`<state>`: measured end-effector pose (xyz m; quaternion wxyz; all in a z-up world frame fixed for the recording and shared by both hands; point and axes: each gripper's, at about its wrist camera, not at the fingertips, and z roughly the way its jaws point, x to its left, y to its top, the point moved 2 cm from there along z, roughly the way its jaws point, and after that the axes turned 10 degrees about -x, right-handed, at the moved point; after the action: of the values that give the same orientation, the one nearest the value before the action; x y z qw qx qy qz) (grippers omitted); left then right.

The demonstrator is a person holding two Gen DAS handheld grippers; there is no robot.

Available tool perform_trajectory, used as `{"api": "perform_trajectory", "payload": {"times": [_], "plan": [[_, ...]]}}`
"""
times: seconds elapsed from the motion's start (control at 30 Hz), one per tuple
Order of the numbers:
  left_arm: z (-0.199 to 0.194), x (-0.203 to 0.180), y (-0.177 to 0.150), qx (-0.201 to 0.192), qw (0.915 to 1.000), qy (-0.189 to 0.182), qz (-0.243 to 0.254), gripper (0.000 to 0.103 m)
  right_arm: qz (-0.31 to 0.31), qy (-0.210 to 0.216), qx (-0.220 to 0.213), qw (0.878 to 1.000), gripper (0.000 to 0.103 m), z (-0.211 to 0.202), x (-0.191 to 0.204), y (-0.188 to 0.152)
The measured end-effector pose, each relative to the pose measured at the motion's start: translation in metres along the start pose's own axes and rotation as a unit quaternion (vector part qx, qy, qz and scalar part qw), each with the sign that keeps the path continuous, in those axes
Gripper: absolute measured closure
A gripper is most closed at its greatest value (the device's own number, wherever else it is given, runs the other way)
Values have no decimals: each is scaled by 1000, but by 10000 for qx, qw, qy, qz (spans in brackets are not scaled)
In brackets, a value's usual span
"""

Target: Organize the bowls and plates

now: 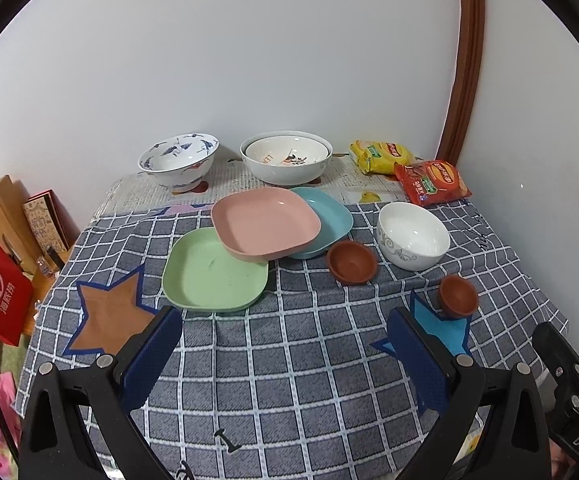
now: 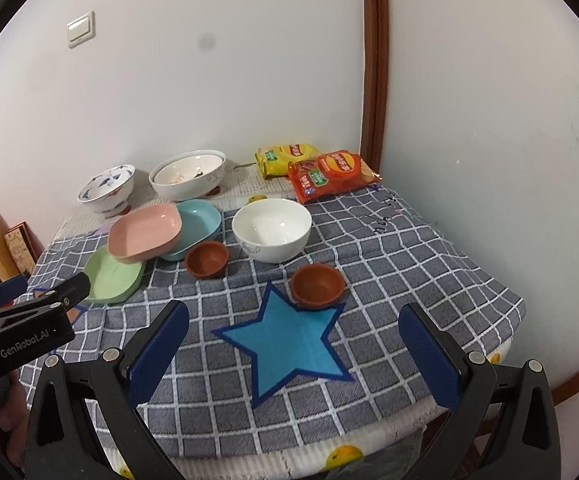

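Blue star patch [image 2: 289,336], terracotta bowl [image 2: 318,283] touching

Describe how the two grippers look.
Both grippers, left and right, are alike: black plastic bodies with silver screws, each carrying two flat fingers faced with dark blue textured pads. The left gripper's body bears white "GenRobot.AI" lettering in the right wrist view.

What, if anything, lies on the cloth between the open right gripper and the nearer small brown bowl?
Only the blue star patch on the checked tablecloth. The right wrist view shows the right gripper open, with the nearer brown bowl sitting at the star's upper tip.
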<state>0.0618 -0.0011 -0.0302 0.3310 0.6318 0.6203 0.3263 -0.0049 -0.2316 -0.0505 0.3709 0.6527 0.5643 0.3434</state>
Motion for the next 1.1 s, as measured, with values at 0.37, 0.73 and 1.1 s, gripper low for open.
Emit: {"api": "perform_trajectory", "payload": {"times": [0.37,0.73,1.1], "plan": [[32,9,27,51,10000,2,53,0,155,284,108,9994,0,32,13,23],[72,28,37,242,9997,31,-39,0,70,411,356,9985,2,75,45,34],[106,42,50,265,9996,45,-71,2,-79,544,460,9974,5,113,76,42]]}}
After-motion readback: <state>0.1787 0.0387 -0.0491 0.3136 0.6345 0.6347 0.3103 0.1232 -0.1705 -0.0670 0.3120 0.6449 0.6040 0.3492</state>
